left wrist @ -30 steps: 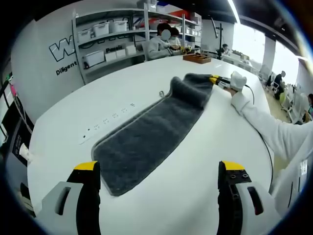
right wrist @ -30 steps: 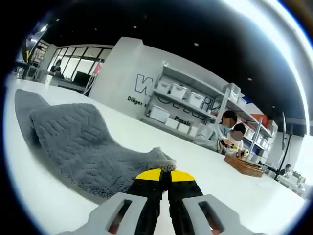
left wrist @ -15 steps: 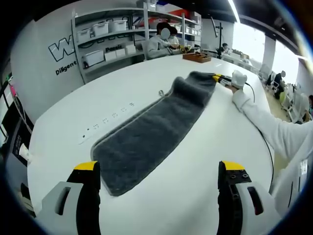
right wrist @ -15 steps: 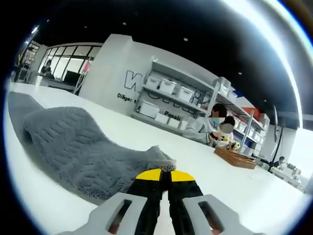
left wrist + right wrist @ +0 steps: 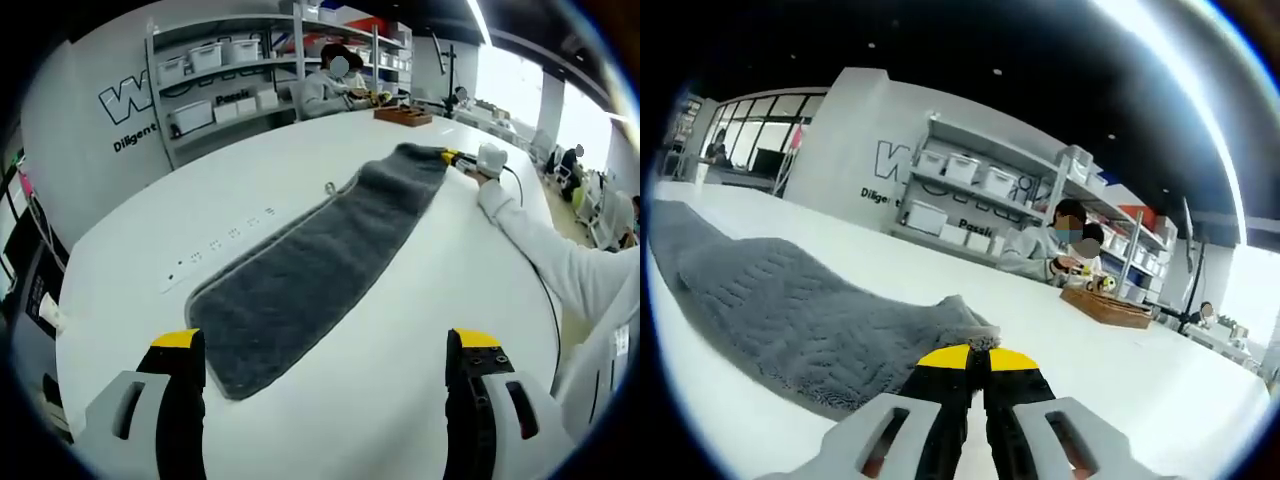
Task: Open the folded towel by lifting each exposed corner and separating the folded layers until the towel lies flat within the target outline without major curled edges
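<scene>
My left tongs [image 5: 325, 370] hang wide open over the near end of the white bench [image 5: 420, 300], yellow-tipped jaws well apart with nothing between them. The grey towel [image 5: 320, 255] lies stretched in a long strip running diagonally away from me across the bench, its near end just ahead of my left jaw, its far end under my right tongs [image 5: 452, 158]. In the left gripper view, those right tongs sit at the far corner of the towel, with my white-sleeved arm [image 5: 545, 250] reaching out to them from the right. In the right gripper view, the right tongs [image 5: 975, 358] are pressed together, yellow tips meeting on the towel's corner, which bunches up in a small peak at the tips; the towel [image 5: 790, 320] spreads away to the left from there, its ribbed weave plain, a low hump in it near the corner. A row of small markings [image 5: 225, 245] runs on the bench beside the towel's long left edge, and a small ring-like object [image 5: 329, 188] sits near that edge further on. Beyond the bench stand shelving [image 5: 235, 75] with white bins, a wooden tray [image 5: 1108, 308] on the far bench edge, and seated people [image 5: 1055, 255] near it.
</scene>
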Tool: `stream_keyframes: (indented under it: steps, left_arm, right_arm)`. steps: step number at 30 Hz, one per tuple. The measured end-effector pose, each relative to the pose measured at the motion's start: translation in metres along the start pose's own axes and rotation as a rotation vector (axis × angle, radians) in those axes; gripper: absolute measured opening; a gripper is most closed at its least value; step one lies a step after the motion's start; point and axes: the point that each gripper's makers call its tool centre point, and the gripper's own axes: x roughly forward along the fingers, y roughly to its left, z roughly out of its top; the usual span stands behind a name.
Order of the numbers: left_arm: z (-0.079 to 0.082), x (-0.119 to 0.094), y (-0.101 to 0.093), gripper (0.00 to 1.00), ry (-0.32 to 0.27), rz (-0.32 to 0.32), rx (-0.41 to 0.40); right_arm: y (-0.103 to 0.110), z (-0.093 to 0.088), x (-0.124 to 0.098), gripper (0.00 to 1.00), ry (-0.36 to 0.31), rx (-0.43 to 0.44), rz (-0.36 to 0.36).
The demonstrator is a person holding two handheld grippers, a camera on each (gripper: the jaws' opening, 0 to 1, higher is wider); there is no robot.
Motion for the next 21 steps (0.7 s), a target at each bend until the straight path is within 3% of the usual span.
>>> stream_keyframes:
  steps: [21]
  left_arm:
    - [-0.003, 0.001, -0.004, 0.98, 0.006, -0.001, 0.005]
  right_arm:
    - [-0.024, -0.02, 0.002, 0.0, 0.065, 0.068, -0.06]
